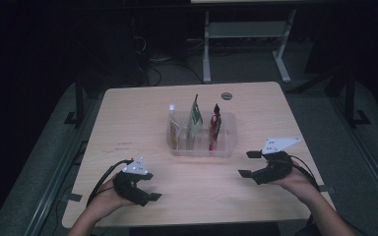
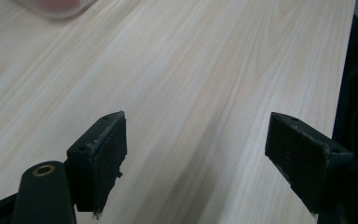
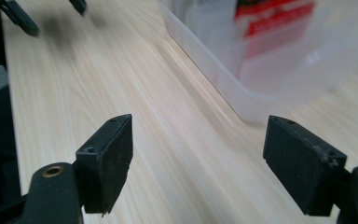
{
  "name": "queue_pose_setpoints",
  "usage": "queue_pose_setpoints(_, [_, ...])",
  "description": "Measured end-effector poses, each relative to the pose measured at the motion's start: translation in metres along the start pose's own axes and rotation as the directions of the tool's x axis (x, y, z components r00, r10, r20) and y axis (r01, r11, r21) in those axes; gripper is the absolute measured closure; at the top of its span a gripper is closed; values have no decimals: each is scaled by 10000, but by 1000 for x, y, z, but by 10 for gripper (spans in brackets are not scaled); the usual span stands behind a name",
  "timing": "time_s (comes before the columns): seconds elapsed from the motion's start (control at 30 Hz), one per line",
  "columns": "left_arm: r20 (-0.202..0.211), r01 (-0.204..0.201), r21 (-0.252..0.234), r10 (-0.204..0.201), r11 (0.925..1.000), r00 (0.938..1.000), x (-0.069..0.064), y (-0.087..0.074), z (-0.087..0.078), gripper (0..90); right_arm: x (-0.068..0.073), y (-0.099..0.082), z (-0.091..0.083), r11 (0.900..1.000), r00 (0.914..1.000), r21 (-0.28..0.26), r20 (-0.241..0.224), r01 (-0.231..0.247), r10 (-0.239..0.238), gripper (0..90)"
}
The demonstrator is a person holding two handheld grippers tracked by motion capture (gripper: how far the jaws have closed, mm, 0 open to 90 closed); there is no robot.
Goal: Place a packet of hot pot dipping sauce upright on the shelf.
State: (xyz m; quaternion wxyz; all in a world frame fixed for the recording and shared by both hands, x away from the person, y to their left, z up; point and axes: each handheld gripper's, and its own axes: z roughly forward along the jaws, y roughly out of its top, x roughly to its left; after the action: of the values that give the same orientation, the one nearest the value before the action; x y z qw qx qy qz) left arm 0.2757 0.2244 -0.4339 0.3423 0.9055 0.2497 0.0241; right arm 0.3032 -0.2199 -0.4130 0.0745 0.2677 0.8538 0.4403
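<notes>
A clear plastic bin (image 1: pixel 228 147) stands at the middle of the wooden table (image 1: pixel 128 128). Upright in it are a green-and-white packet (image 1: pixel 195 117), a red packet (image 1: pixel 215 125) and a yellowish one (image 1: pixel 173 132). My left gripper (image 1: pixel 152 187) hovers over the near left of the table, open with nothing between its jaws (image 2: pixel 196 154). At the near right, my right gripper (image 1: pixel 247 163) is also open and empty (image 3: pixel 198 158). In its view the bin (image 3: pixel 261 88) and the red packet (image 3: pixel 275 18) lie just ahead and to the right. The left gripper (image 3: pixel 23 21) shows far off at the top left.
A round grey grommet (image 1: pixel 226 95) sits near the table's far edge. A corner of the bin (image 2: pixel 56 7) shows at the top left of the left gripper view, and the table's edge (image 2: pixel 345 93) runs down its right side. White desk legs (image 1: pixel 206 54) stand on the floor beyond.
</notes>
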Motion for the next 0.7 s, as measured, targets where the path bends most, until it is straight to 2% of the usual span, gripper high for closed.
queue_pose_setpoints(0.13, [-198, -61, 204, 65, 9998, 9998, 0, -7, -2, 203, -4, -14, -4, 9996, 9992, 126, 312, -255, 251, 224])
queue_pose_setpoints(0.2, [-246, 66, 163, -62, 9998, 9997, -1, -11, -2, 203, -5, -21, -7, 9993, 9984, 173, 465, -333, 324, 219])
queue_pose_setpoints(0.23, [-295, -23, 154, 27, 9999, 9996, 0, -12, -2, 203, -6, -24, -8, 9989, 9975, 188, 572, -437, 425, 218])
queue_pose_setpoints(0.27, [-337, 131, 133, -127, 9998, 9994, 0, -14, -2, 203, -7, -27, -9, 9987, 9970, 198, 617, -473, 460, 215])
queue_pose_setpoints(0.4, [-555, -70, 278, 85, 9996, 9984, 2, -18, -1, 190, -10, -38, -13, 9971, 9933, 337, 960, -678, 643, 206])
queue_pose_setpoints(0.5, [-750, 2, 308, 22, 9995, 9972, 3, -21, -1, 161, -12, -46, -16, 9960, 9903, 425, 1183, -781, 726, 202])
queue_pose_setpoints(0.6, [-850, 30, 169, -16, 9999, 9964, 5, -23, -4, 141, -14, -50, -17, 9950, 9894, 408, 1170, -912, 859, 182])
queue_pose_setpoints(0.7, [-960, -160, 214, 180, 9996, 9952, 9, -27, -6, 139, -14, -53, -16, 9931, 9886, 584, 1172, -1017, 944, 179])
